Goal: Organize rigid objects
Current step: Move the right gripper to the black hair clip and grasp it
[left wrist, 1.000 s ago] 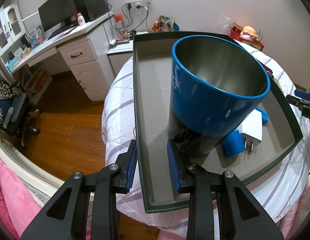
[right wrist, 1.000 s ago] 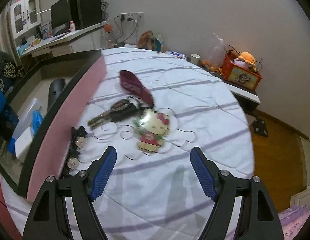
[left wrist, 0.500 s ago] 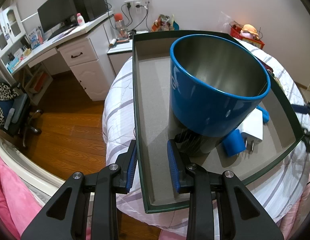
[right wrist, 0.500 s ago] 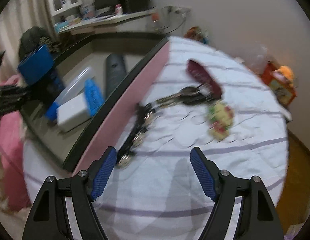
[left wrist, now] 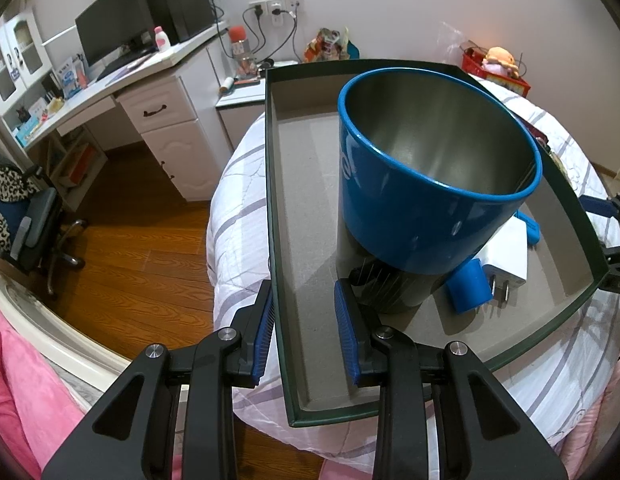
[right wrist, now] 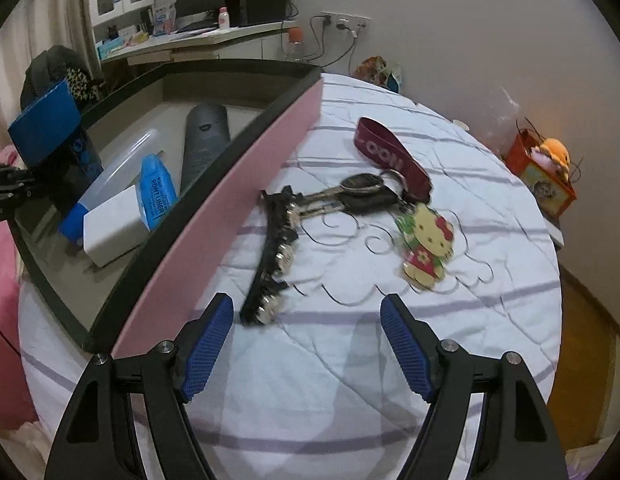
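My left gripper [left wrist: 304,334] straddles the tray [left wrist: 276,216] wall, whether clamped I cannot tell. Right gripper [right wrist: 306,342] hangs open near the hair clip [right wrist: 272,258] (keys [right wrist: 364,194] beyond); the cup [left wrist: 424,184] hides tray items.

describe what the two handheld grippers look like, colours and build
Both the left gripper and right gripper have black angular frames with cut-out openings, silver round bolts at the joints, and two fingers faced with blue ribbed pads. No cables or sleeves show.
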`<move>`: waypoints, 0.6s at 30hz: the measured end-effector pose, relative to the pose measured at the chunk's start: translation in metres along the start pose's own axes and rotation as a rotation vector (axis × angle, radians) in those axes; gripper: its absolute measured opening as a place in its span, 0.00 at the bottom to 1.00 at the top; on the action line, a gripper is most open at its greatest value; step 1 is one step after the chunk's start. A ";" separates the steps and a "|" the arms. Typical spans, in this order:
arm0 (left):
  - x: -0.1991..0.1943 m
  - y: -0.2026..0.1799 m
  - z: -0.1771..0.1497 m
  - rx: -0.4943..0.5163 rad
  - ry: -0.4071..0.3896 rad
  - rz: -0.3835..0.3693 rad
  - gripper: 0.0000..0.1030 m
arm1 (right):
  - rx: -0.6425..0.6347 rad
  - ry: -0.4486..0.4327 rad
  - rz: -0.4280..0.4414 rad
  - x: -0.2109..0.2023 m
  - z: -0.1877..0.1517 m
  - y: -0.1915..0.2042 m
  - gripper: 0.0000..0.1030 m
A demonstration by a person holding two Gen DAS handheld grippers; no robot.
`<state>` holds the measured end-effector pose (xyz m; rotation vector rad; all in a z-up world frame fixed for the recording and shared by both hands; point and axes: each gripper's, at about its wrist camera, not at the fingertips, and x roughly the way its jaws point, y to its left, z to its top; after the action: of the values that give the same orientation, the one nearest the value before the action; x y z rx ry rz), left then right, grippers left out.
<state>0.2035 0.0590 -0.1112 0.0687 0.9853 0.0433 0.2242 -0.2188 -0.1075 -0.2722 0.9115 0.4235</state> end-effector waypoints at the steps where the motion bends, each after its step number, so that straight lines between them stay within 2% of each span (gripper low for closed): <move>1: 0.000 0.000 -0.001 0.001 0.000 0.001 0.28 | 0.004 0.007 0.005 0.001 0.000 -0.001 0.75; 6: -0.001 0.000 -0.001 0.002 0.000 0.002 0.28 | 0.026 -0.020 0.038 0.007 0.002 -0.009 0.75; 7: -0.001 0.001 -0.001 0.002 0.000 0.002 0.28 | 0.036 -0.016 0.050 0.011 0.002 -0.012 0.66; 8: -0.001 0.000 -0.001 0.001 0.000 0.002 0.28 | 0.048 -0.013 0.052 0.015 0.002 -0.014 0.53; 9: -0.001 0.000 -0.001 0.002 0.000 0.001 0.28 | 0.055 -0.023 0.043 0.014 0.001 -0.015 0.48; 11: -0.001 0.000 -0.001 0.002 0.001 0.003 0.28 | 0.088 -0.035 0.064 0.010 -0.001 -0.022 0.23; 12: -0.001 0.000 -0.001 0.002 0.001 0.003 0.28 | 0.101 -0.038 0.071 0.009 -0.002 -0.026 0.18; 18: -0.001 -0.001 -0.001 0.002 0.001 0.003 0.28 | 0.099 0.021 0.072 -0.005 -0.013 -0.027 0.18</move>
<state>0.2027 0.0581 -0.1110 0.0720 0.9861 0.0449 0.2250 -0.2494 -0.1093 -0.1539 0.9618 0.4413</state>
